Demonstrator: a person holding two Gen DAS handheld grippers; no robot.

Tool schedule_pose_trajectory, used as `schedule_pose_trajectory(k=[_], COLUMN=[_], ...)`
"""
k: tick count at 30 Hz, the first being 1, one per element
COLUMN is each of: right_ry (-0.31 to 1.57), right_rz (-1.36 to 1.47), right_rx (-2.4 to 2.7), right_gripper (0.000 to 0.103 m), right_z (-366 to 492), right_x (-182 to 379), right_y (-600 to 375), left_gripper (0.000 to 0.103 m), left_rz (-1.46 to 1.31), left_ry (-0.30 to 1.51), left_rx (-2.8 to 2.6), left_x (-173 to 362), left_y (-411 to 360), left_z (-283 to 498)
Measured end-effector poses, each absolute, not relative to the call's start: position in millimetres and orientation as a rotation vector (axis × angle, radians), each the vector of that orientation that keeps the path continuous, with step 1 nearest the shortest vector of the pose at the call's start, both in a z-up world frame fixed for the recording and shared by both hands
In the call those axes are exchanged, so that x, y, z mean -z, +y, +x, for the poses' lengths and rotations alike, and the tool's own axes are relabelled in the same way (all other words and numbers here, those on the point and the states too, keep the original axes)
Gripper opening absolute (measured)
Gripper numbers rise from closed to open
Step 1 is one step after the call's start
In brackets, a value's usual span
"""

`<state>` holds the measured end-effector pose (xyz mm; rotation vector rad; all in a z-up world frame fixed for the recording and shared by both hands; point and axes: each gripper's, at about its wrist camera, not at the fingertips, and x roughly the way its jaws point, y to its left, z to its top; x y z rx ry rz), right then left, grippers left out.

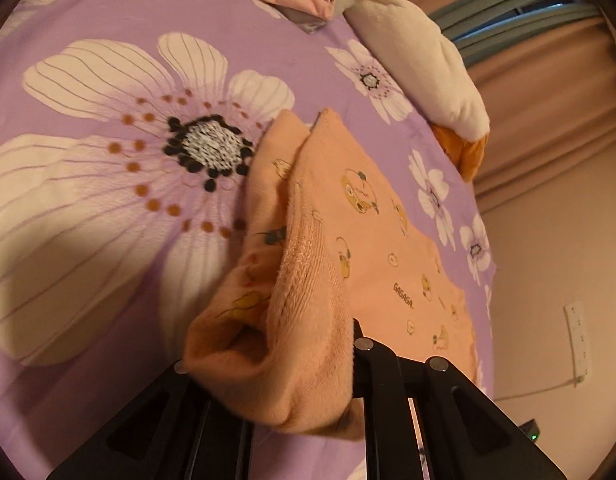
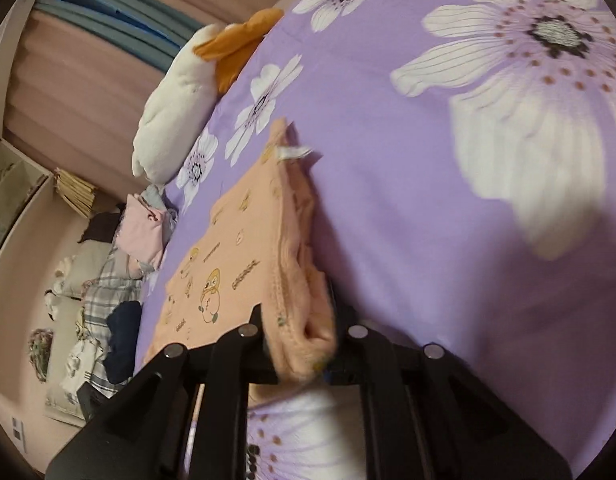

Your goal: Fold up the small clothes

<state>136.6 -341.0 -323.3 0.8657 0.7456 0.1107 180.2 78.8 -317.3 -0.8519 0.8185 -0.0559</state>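
The peach printed garment (image 1: pixel 372 240) is seen lying on the purple flowered bed (image 1: pixel 107 60), w/ one ribbed edge lifted at the near side. The left tool (image 1: pixel 308 360) is nearly shut & clamped on that edge; the right tool (image 2: pixel 303 332) is likewise pinched down on a bunched corner of the same piece. The rest of the cloth runs away from both tools, long axis approx. straight ahead. Neither hand is judged nearer. The raised edge prob. has to be carried forward over the flat part; layer count is blurred.
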Motion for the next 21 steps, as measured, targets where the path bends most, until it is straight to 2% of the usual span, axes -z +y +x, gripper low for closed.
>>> schedule_pose_trajectory(k=[5, 9, 11, 13, 17, 21], right_ry=[0.703, 0.691, 0.679, 0.674, 0.687, 0.684], right_rz=[0.728, 0.851, 0.851, 0.825, 0.784, 0.786], right_rx=[0.128, 0.075, 0.081, 0.077, 0.078, 0.058], right_gripper=[0.002, 0.002, 0.004, 0.010, 0.010, 0.011], right_z=[116, 105, 101, 99, 101, 100], right_x=[312, 316, 313, 309, 306, 306], right_y=[-367, -394, -398, -392, -378, -373], left_gripper=[0.014, 0.014, 0.016, 0.016, 0.016, 0.016], left_rz=[-0.795, -0.752, -0.712, -0.719, -0.799, -0.763], left_ry=[0.767, 0.753, 0.741, 0.745, 0.753, 0.732], left_rx=[0.041, 0.002, -0.032, -0.034, -0.043, -0.122], left_x=[319, 312, 309, 309, 314, 308], left_y=[81, 80, 81, 84, 99, 106], left_z=[162, 156, 151, 151, 144, 134])
